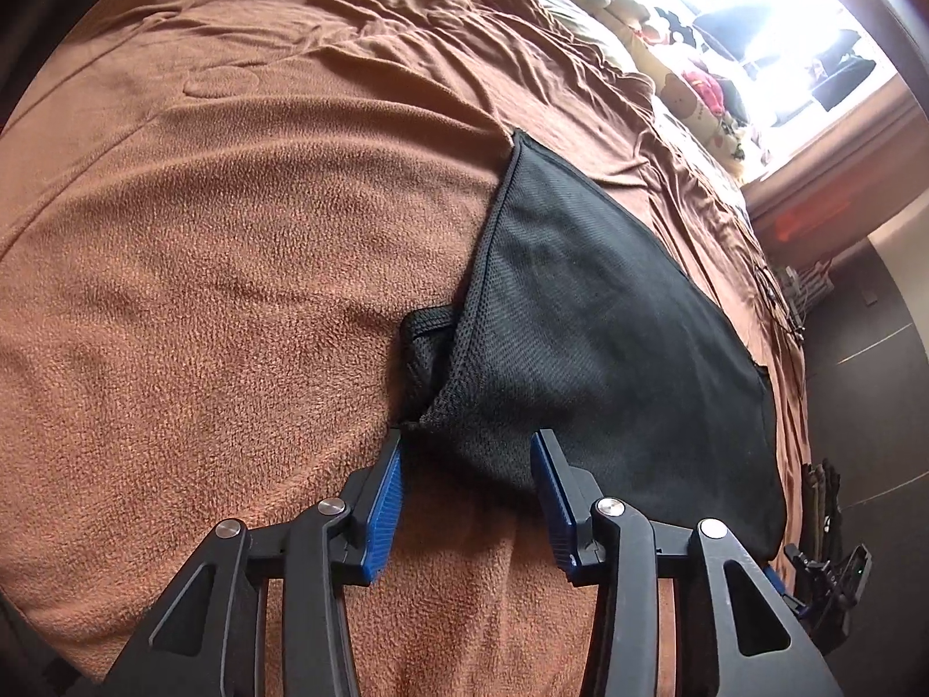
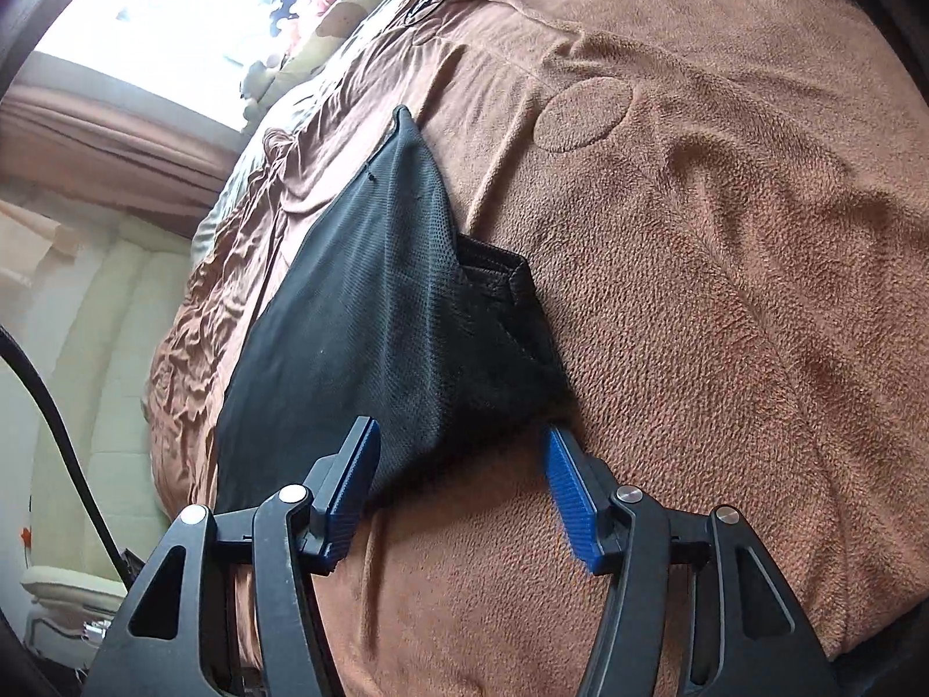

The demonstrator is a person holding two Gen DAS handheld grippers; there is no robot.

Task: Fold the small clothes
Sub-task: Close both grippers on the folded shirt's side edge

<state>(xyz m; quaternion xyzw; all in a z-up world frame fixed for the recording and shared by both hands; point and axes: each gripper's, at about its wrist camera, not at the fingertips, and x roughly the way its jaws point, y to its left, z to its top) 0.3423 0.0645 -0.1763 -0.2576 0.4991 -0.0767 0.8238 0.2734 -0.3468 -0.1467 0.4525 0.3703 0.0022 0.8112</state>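
Only right wrist shows a black cable (image 2: 52,424).

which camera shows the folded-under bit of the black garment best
The right wrist view: the tucked flap lies open and well lit beside the garment's top layer. The left wrist view shows only a dark bunched lump under the edge.

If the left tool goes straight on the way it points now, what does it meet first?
Most likely the near edge of the black mesh garment, which already lies between the open blue pads of the left tool. Under it is the brown blanket. The depth is hard to judge here.
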